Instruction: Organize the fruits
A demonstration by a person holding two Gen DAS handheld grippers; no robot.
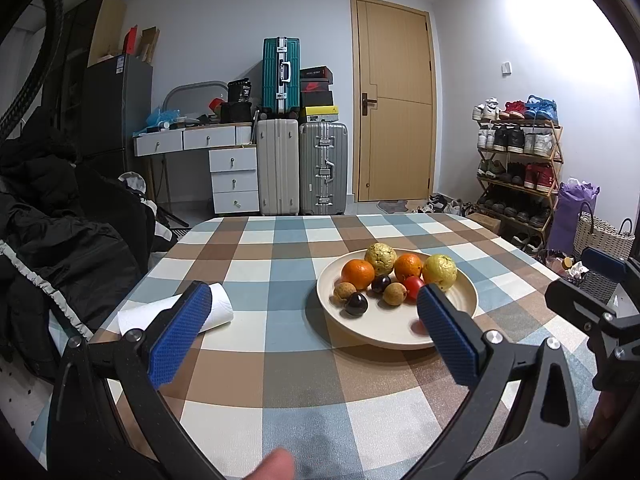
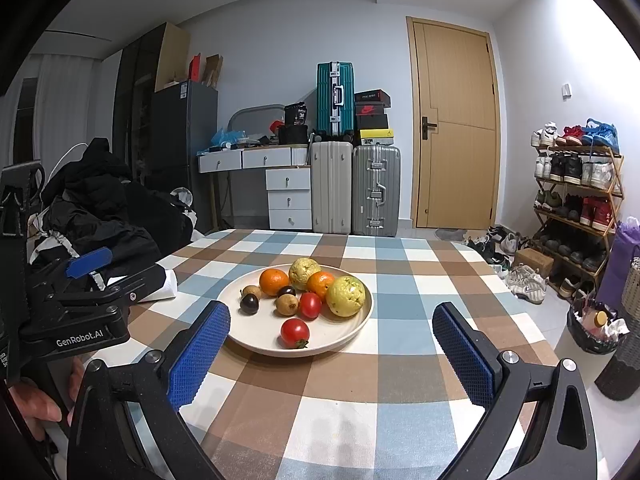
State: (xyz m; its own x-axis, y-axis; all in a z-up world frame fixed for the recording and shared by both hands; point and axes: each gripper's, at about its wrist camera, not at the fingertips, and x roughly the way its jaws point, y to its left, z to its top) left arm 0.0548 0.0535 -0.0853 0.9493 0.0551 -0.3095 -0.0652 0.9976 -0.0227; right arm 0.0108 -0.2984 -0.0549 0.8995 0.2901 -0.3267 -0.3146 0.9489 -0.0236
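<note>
A cream plate [image 1: 384, 332] [image 2: 260, 332] sits on the checked tablecloth and holds two oranges [image 1: 358, 274] [image 2: 274, 281], two yellow guavas [image 1: 439, 270] [image 2: 346, 295], two red tomatoes [image 2: 295, 332], two dark plums [image 1: 356, 303] [image 2: 249, 303] and brown longans [image 1: 395, 294] [image 2: 287, 304]. My left gripper [image 1: 316, 320] is open and empty, above the table just before the plate; its right finger hides one tomato. My right gripper [image 2: 332, 336] is open and empty, just before the plate's near rim. Each gripper shows at the edge of the other's view.
A white paper roll [image 1: 212, 312] lies left of the plate. Dark clothes [image 1: 60, 220] pile up at the table's left. Beyond the table stand suitcases [image 1: 300, 168], a drawer desk, a door and a shoe rack [image 1: 516, 160]. A bin [image 2: 600, 328] stands at the right.
</note>
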